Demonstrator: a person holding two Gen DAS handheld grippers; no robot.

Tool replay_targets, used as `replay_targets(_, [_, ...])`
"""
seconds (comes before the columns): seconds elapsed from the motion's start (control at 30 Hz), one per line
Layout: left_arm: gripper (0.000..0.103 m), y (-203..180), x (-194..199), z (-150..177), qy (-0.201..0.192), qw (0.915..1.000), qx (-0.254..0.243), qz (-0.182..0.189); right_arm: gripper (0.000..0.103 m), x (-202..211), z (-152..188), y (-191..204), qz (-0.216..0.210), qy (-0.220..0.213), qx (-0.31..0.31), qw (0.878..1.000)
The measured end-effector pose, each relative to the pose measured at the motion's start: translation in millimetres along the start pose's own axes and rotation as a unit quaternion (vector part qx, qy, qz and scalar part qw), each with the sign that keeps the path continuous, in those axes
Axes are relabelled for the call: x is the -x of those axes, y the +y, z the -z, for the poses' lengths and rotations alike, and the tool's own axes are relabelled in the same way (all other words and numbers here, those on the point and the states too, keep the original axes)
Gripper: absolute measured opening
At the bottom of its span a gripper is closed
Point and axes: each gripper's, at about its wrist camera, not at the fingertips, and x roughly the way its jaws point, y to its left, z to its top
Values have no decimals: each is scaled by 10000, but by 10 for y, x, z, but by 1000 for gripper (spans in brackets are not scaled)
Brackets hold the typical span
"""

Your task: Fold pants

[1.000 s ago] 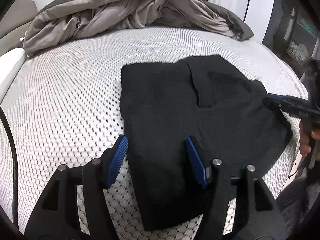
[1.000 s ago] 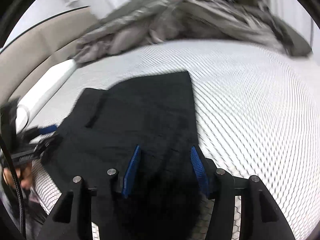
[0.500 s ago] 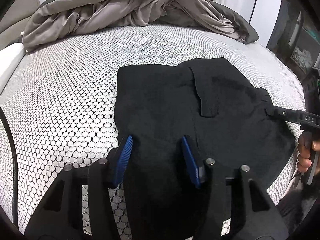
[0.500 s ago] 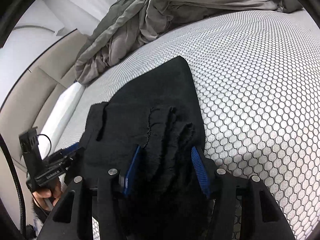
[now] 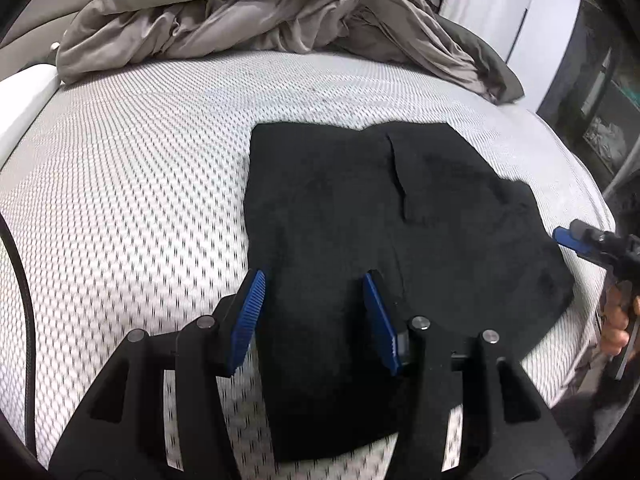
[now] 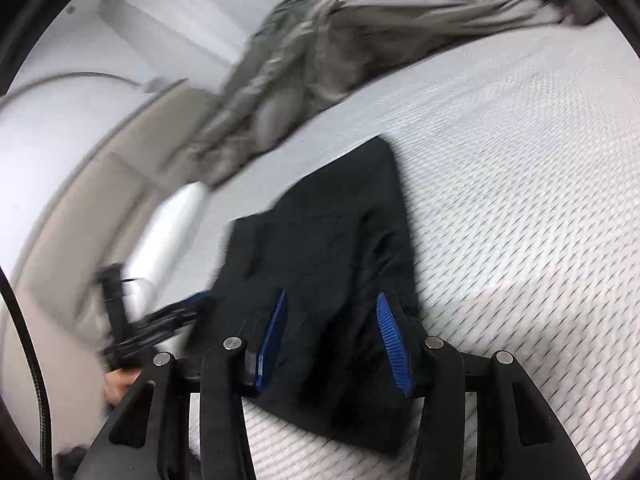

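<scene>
The black pants (image 5: 360, 216) lie folded flat on the white honeycomb mattress (image 5: 120, 200). My left gripper (image 5: 314, 304) is open just above their near left edge, holding nothing. In the right wrist view the pants (image 6: 328, 264) run away from my right gripper (image 6: 332, 328), which is open over their near end with cloth between the blue pads but not pinched. The right gripper also shows in the left wrist view (image 5: 588, 244) at the pants' right edge. The left gripper shows blurred in the right wrist view (image 6: 160, 320).
A rumpled grey-brown duvet (image 5: 248, 20) is heaped along the far side of the mattress, also in the right wrist view (image 6: 360, 40). A beige padded bed frame (image 6: 80, 208) runs along the left. Dark shelving (image 5: 600, 100) stands at the right.
Both grippers have drawn back a little from the pants. The bunched cloth between my right gripper's pads half a second ago now lies flatter. The right view swung and is blurred.
</scene>
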Motion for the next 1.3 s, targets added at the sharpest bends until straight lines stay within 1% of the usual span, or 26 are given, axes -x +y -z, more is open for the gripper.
replay_targets(0.03, [48,-7,11,35,14,10000,-49,-18,48,-27,31,3,-110,138,28,9998])
replay_targets(0.1, [48,-33,20,66,-6,9999,-145,-80,48,-123,72,-13,-36,321,28,9995])
replay_targets(0.13, [48,-38,17,73,-4,9998,-153,-87,48,-157,80,-18,-73,364,5,9993])
replay_targets(0.23, [49,-42,11,89,16,9999,-92,-78,48,-191,44,0,-470,302,-118,9984])
replay_targets(0.37, [50,-51,2,80,22,9999,-65,-96,48,-160,9,119,-408,136,160,9989])
replay_targets(0.4, [51,-55,0,81,23,9999,-76,-100,44,-243,18,116,-301,304,166,9989])
replay_targets(0.43, [51,-61,-4,82,24,9999,-98,-108,37,-323,47,103,-175,447,150,9987])
replay_targets(0.47, [51,-65,-5,84,23,9999,-110,-119,23,-410,76,94,-24,561,134,9983])
replay_targets(0.5, [51,-64,-2,85,21,9999,-115,-116,18,-447,83,115,91,593,188,9980])
replay_targets(0.57, [51,-47,7,87,29,9999,-93,-75,16,-379,60,209,-12,374,373,9986])
replay_targets(0.6, [51,-35,13,90,38,9999,-85,-44,16,-267,34,299,-99,196,553,9982])
replay_targets(0.63, [52,-25,21,92,32,10000,-85,-12,16,-224,32,319,-138,136,641,9978])
replay_targets(0.67, [53,-22,28,96,26,10000,-87,8,17,-216,30,293,-15,169,692,9975])
replay_targets(0.7, [53,-21,30,100,35,9999,-104,15,22,-286,43,221,390,318,664,9965])
replay_targets(0.73, [53,-14,27,101,49,9999,-121,14,23,-394,67,122,732,537,595,9941])
replay_targets(0.77, [54,-11,28,106,59,9999,-131,19,24,-459,87,37,786,689,436,9936])
replay_targets(0.8, [54,-8,34,112,62,9999,-129,-3,27,-431,72,26,671,597,319,9954])
replay_targets(0.83, [54,-12,61,125,53,9999,-107,-54,30,-389,57,54,595,541,324,9962])
replay_targets(0.87, [54,-13,89,127,31,9999,-97,-79,31,-297,40,119,570,421,452,9965])
replay_targets(0.9, [54,-28,148,129,-54,9999,-108,-82,32,-226,35,149,575,281,528,9966])
replay_targets(0.97, [54,-104,274,137,-285,9994,-184,-49,33,-84,25,141,404,91,458,9981])
replay_targets(1.03, [54,-274,381,156,-445,9982,-367,152,33,-13,-12,132,1,-4,348,9994])
replay_targets(1.1, [54,-550,388,175,-486,9956,-627,494,33,-34,-32,145,-269,21,343,9990])
replay_targets(1.17, [54,-793,295,187,-333,9931,-871,708,33,-154,-24,110,-361,238,209,9988])
replay_targets(1.23, [54,-1029,172,197,-161,9907,-1063,839,33,-276,-28,59,-361,427,-3,9984])
replay_targets(1.3, [54,-1250,52,209,3,9876,-1218,988,33,-348,-33,99,-326,460,-42,9984])
